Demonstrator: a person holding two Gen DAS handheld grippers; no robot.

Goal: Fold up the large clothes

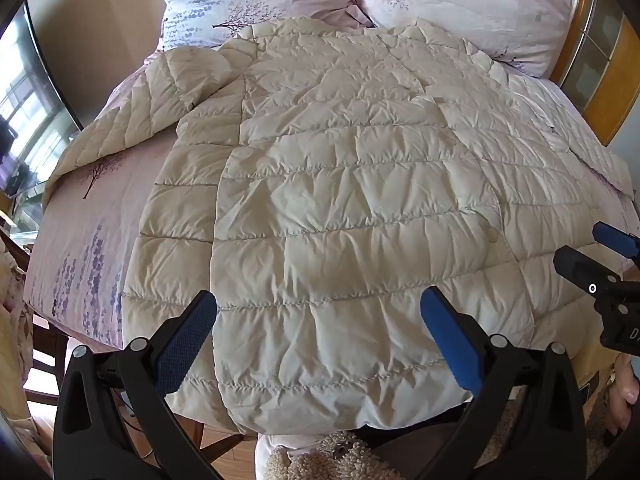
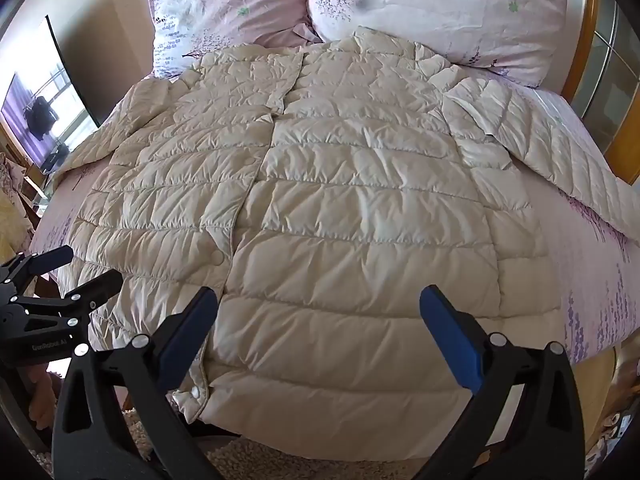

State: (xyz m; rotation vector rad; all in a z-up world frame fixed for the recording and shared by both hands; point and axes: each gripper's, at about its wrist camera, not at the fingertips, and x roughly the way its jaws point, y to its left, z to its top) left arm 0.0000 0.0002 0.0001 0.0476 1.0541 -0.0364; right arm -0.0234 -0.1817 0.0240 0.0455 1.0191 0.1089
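Nearest the lens in the left wrist view, the left gripper (image 1: pixel 318 334): black arms, blue pads, jaws spread wide and holding nothing, hung over the hem of the jacket (image 1: pixel 340 220) at 6 o'clock. Right wrist view, same arrangement: right gripper (image 2: pixel 318 336) released, jaws fully apart, nothing between the pads, poised over the hem just right of the front placket. Each tool shows in the other's view: the right one at 3 o'clock of the left view, the left one at 9 o'clock of the right view, both near the hem, whether touching the cloth cannot be told. A fuzzy beige rug (image 1: pixel 332 460) at 6 o'clock below the bed edge; a hand (image 1: pixel 626 396) at 4 o'clock in the left view. Jacket: cream quilted puffer, lying flat and front-up on the bed (image 2: pixel 596 280), hem toward the cameras, collar toward 12 o'clock, snap buttons down the closed front. One sleeve (image 2: pixel 560 160) runs out toward 2 o'clock in the right view; the other sleeve (image 1: pixel 120 120) angles out toward 10 o'clock in the left view. Pink sheet with lavender print under it. Beyond the collar, two floral pillows (image 2: pixel 440 4) at 12 o'clock, touching the collar edge. Wooden headboard (image 2: pixel 580 52) at 1 to 2 o'clock. Dark screen (image 2: pixel 52 92) at 10 o'clock, reflecting a window
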